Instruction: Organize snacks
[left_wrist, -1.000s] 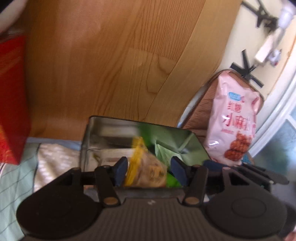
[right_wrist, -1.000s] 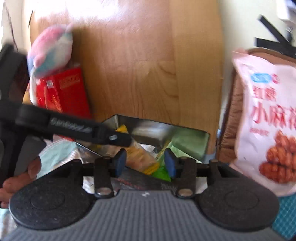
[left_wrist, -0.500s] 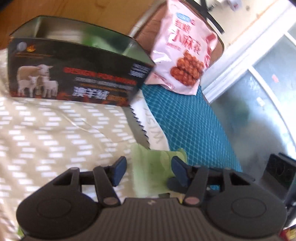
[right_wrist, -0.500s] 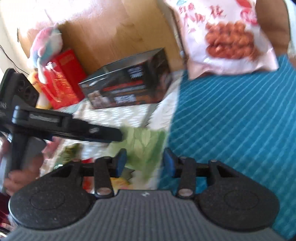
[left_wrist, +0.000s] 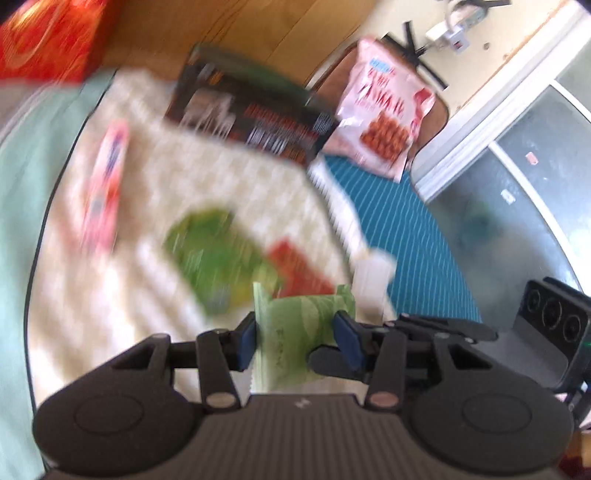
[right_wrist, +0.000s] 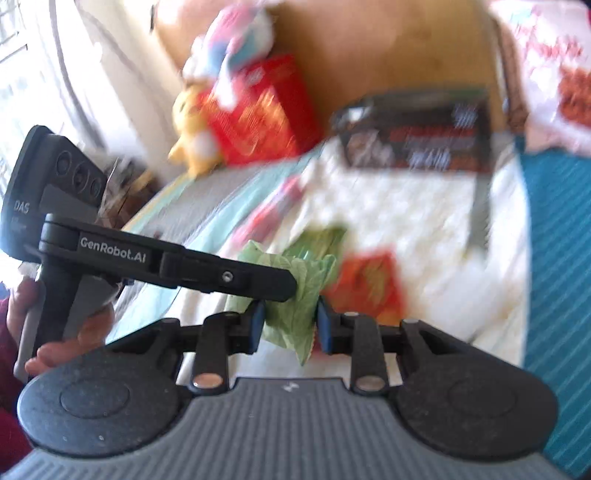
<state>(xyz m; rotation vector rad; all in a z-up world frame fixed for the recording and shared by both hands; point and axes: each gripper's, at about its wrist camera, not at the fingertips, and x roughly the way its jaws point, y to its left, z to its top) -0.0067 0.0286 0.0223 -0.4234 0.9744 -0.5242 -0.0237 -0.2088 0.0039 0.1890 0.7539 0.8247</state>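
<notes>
Though blur hampers detail, both tongs, left and right, apparently pinch one pale-green packet.

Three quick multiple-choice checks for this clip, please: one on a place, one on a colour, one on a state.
1. In the left wrist view, where is the dark tin box relative to the pink snack bag?
A. To its left
B. To its right
C. On top of it

2. What colour is the packet between the fingers of the right gripper?
A. Blue
B. Pale green
C. Black

3. How do the right gripper's fingers stand?
A. Pressed together with nothing between them
B. Out of view
C. Apart, with the packet filling the gap

Key:
1 A, the box sits on the pale cloth to the left of the bag.
2 B, the crinkled wrapper is light green.
3 C, the blue pads flank the packet on both sides.
</notes>
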